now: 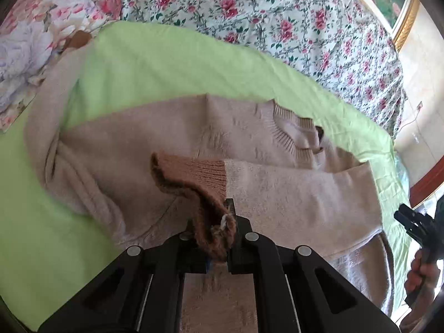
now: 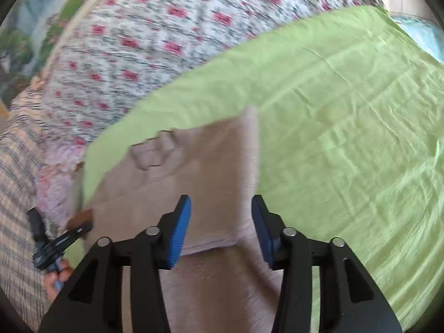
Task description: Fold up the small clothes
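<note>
A beige knit sweater (image 1: 155,144) lies spread on a light green sheet (image 1: 166,66). Its ribbed collar (image 1: 294,136) points right. One sleeve (image 1: 299,191) is laid across the body and ends in a brown ribbed cuff (image 1: 199,177). My left gripper (image 1: 213,222) is shut on that brown cuff and holds it just above the sweater body. My right gripper (image 2: 221,208) is open and empty, hovering over the sweater (image 2: 211,166) near its right edge. The right gripper also shows at the right edge of the left wrist view (image 1: 413,222).
The green sheet (image 2: 347,127) covers a bed with a floral quilt (image 1: 277,14) behind it. A pillow or bundle with a pale flower print (image 1: 30,44) lies at the far left. A gold-framed picture (image 1: 402,8) hangs on the wall.
</note>
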A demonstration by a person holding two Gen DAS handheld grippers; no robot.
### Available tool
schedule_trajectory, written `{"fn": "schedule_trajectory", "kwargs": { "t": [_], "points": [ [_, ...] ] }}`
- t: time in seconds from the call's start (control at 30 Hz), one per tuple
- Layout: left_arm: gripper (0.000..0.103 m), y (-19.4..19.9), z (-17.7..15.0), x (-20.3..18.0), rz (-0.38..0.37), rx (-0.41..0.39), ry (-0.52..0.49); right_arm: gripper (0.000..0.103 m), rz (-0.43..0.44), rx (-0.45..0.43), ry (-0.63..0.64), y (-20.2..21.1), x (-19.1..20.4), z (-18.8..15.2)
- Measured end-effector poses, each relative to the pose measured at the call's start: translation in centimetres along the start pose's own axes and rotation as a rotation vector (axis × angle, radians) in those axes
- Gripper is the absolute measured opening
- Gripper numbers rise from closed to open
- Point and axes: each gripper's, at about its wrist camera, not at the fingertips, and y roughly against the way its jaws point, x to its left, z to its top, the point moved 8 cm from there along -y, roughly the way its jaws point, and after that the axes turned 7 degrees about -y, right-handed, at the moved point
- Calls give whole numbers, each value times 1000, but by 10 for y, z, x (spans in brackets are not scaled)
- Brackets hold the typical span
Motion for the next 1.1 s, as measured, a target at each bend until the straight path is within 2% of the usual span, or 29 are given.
{"fn": "schedule_trajectory", "kwargs": {
  "t": [0.03, 0.2, 0.23, 0.27, 0.3, 0.4, 0.47, 0.57, 0.6, 0.67, 0.7, 0.73, 0.77, 0.83, 0.93, 1.0, 1.1],
  "points": [
    [6, -3, -3, 0, 0, 11, 2, 63, 1, 9, 0, -6, -4, 3],
    [6, -13, -21, 0, 14, 50, -2, 63, -40, 111, 54, -55, -4, 4],
    [6, -14, -22, -1, 12, 52, -2, 51, -54, 139, 55, -65, -7, 3],
    [6, -14, -22, -3, 12, 52, -6, 24, -41, 156, 68, -70, -7, 3],
    [6, -12, -22, -6, 7, 49, -13, 10, -32, 151, 75, -68, -8, 7],
    [6, -7, -15, -24, -56, 20, -34, 9, -61, 58, 97, -48, -19, 28],
    [6, -13, -14, -36, -65, 17, -58, 8, -71, 67, 75, -50, -35, 31],
    [7, -31, -17, -42, -24, 44, -101, 9, -98, 114, 76, -63, -43, 22],
    [7, -34, -19, -41, -14, 57, -104, 12, -119, 98, 74, -59, -43, 23],
    [9, -34, -22, -37, -29, 66, -94, 17, -207, 7, 108, -37, -37, 29],
    [12, -32, -23, -35, -32, 64, -89, 18, -211, -42, 127, -26, -30, 32],
    [13, -31, -24, -33, -34, 61, -84, 19, -156, -64, 162, -19, -13, 30],
    [14, -30, -25, -31, -32, 60, -80, 19, -88, -45, 201, -18, 4, 24],
    [14, -29, -27, -30, -27, 66, -70, 28, -30, 38, 223, -32, 21, 8],
    [17, -22, -32, -25, -19, 67, -61, 28, -157, 107, 170, -56, -6, -4],
    [21, -12, -36, -18, -4, 63, -63, 28, -102, 88, 112, -49, -9, -3],
    [26, 7, -38, -3, 34, 44, -66, 30, -38, 78, 112, -27, 2, -6]
  ]
}}
